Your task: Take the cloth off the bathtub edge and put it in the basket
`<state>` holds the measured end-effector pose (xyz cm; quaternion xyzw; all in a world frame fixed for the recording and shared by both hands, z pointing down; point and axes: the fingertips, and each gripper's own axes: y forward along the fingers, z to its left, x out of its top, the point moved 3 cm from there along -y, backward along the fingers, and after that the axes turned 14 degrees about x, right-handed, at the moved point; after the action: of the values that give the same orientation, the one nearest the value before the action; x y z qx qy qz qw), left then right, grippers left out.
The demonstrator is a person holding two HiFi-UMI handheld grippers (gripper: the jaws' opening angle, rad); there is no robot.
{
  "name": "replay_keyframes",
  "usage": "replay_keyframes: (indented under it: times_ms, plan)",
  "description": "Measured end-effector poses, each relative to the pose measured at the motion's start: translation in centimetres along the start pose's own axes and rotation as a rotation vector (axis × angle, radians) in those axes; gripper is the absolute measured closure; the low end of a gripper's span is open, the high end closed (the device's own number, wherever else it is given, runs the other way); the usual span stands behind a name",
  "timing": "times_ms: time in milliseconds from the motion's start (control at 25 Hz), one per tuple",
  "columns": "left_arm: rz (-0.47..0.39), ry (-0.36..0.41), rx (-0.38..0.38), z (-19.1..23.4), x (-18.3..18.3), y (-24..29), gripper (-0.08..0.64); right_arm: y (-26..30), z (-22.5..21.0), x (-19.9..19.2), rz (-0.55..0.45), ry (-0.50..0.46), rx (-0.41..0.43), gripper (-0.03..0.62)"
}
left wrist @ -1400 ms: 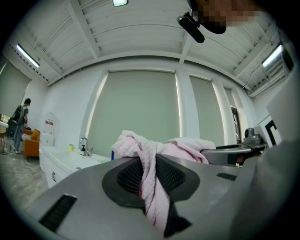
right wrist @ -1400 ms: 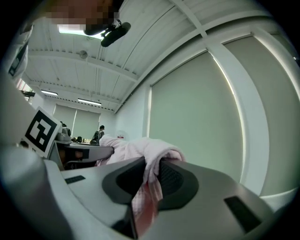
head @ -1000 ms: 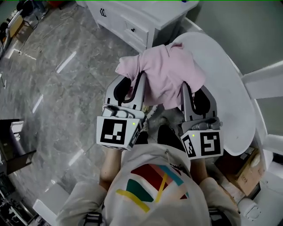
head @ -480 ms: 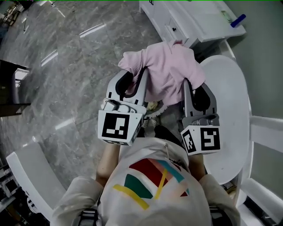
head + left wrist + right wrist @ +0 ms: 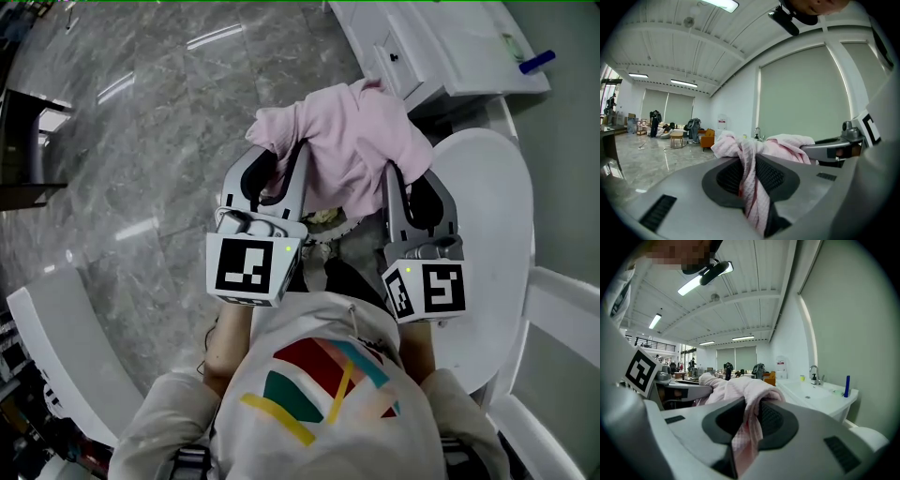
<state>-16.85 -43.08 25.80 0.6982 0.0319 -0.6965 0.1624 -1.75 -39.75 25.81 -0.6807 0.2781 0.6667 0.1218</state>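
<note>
A pink cloth (image 5: 345,150) hangs in the air between my two grippers, above the grey marble floor. My left gripper (image 5: 281,173) is shut on its left part, and a bunched fold of cloth (image 5: 751,183) runs down between the dark pads. My right gripper (image 5: 397,183) is shut on the right part, where the cloth (image 5: 745,427) drapes over and between its pads. The white bathtub (image 5: 492,253) lies at the right, below the right gripper. No basket shows in any view.
A white vanity cabinet (image 5: 441,47) with a sink stands at the top right, a blue stick (image 5: 542,62) on it. The faucet (image 5: 815,373) shows in the right gripper view. A white curved edge (image 5: 52,347) lies at the lower left. Dark furniture (image 5: 23,141) stands at the far left.
The whole view has swung: the vanity and tub slid to the right and more floor shows at the left. Both grippers keep their hold on the pink cloth, side by side.
</note>
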Motion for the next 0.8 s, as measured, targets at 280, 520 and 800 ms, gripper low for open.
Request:
replay_keyframes:
  times_ms: [280, 520, 800]
  plan:
    - [0.119, 0.023, 0.058, 1.3, -3.9, 0.8, 0.471, 2.2, -0.7, -3.0, 0.064, 0.055, 0.048, 0.509]
    - [0.213, 0.080, 0.069, 1.5, -8.3, 1.2, 0.471, 3.8, -1.0, -8.7, 0.194, 0.092, 0.055, 0.509]
    - [0.373, 0.091, 0.078, 1.7, -15.6, 0.5, 0.471, 4.4, -0.1, -15.2, 0.355, 0.052, 0.086, 0.509]
